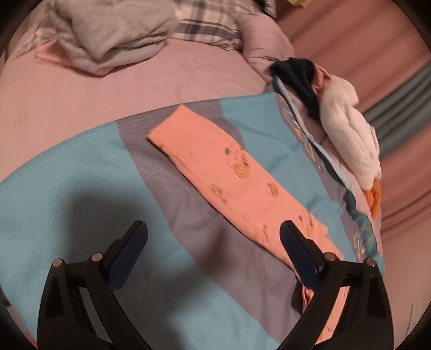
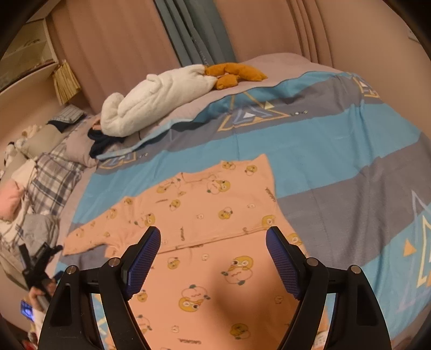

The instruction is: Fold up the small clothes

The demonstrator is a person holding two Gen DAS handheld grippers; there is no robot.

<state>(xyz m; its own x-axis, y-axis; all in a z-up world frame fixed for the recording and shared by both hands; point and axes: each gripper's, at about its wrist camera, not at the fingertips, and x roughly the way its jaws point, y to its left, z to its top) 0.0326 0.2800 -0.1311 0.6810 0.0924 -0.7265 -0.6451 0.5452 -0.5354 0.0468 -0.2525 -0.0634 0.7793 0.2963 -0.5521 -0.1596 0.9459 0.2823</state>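
A small peach long-sleeved top with yellow cartoon prints lies flat on the blue and grey striped bedcover. Part of it is folded over, with a fold edge running across between the fingers of my right gripper, which is open and empty just above the garment. In the left wrist view one peach sleeve stretches away diagonally. My left gripper is open and empty above the cover, its right finger over the sleeve's near part. The left gripper also shows in the right wrist view, beside the sleeve end.
A white plush duck with orange feet lies along the far side of the bed, with a dark garment next to it. Grey clothes and a plaid pillow sit near the bed head. Pink curtains stand behind.
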